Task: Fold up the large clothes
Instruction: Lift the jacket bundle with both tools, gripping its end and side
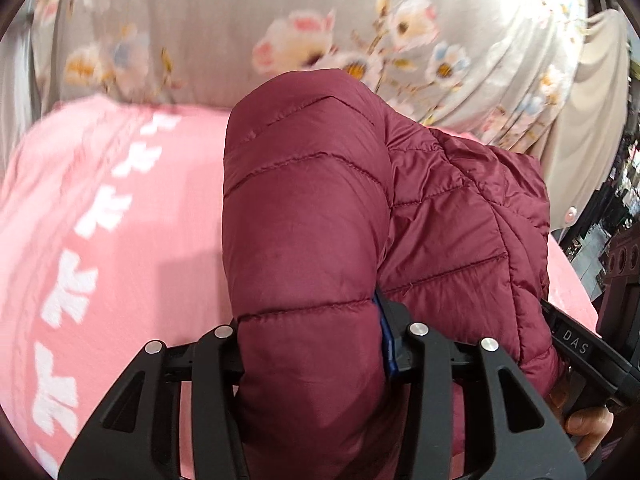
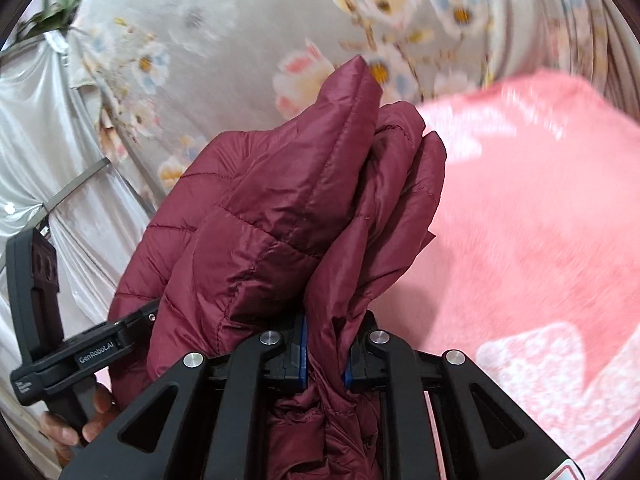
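Maroon quilted puffer jacket (image 1: 312,208) is bunched and lifted off the pink blanket (image 1: 100,208), held up between the 2 grippers, not lying flat. Left gripper (image 1: 312,344) has a thick padded roll of the jacket wedged between its fingers, blue pad visible on 1 side, so it is clamped on the jacket. Right gripper (image 2: 324,356) pinches a narrower gathered bunch of the same jacket (image 2: 280,208) between its blue pads; more fabric hangs below into the jaw throat. In the right wrist view the jacket stands up in 3 or so stacked layers, edges roughly together near the top, so at least 1 fold looks in place, though I cannot tell which part (sleeve, hem, collar) is which. Other gripper's handle shows at each view's edge, close by, so the 2 grips are near each other on the garment.

Judged progress: mid-task, jacket doubled over and being carried or repositioned; final fold and laying it down flat on the pink blanket (image 2: 540,220) are left. No neat folded bundle visible yet.

Surroundings: grey floral fabric (image 1: 200,20) behind the blanket, silvery curtain (image 2: 24,128) at left in the right view. Background is motion-blurred.
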Tool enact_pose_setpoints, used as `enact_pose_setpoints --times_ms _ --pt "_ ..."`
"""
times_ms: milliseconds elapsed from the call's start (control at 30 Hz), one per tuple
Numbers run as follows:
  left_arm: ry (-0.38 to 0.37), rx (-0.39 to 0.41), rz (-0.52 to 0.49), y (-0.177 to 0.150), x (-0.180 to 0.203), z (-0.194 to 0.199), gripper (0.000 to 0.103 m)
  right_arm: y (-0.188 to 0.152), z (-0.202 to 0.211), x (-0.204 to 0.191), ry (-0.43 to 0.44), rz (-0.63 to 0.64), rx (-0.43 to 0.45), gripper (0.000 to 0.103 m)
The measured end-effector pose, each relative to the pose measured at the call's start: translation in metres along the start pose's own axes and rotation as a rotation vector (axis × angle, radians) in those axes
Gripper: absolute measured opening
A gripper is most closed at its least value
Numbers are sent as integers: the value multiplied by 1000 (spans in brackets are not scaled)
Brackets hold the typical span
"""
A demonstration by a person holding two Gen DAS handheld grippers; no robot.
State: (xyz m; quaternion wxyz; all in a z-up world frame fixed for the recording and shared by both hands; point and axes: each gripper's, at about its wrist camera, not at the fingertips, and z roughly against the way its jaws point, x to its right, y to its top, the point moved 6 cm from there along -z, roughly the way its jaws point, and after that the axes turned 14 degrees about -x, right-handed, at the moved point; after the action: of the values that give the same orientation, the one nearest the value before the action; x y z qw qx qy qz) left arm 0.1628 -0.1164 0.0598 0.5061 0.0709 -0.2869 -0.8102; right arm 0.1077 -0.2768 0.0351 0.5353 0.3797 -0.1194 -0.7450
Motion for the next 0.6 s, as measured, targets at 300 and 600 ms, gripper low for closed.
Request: enact_pose_setpoints --times_ms 300,600 --pt "38 148 -68 20 22 62 42 18 57 -33 -20 72 120 13" --pt "76 228 -73 37 0 95 42 40 66 -82 -57 163 182 13"
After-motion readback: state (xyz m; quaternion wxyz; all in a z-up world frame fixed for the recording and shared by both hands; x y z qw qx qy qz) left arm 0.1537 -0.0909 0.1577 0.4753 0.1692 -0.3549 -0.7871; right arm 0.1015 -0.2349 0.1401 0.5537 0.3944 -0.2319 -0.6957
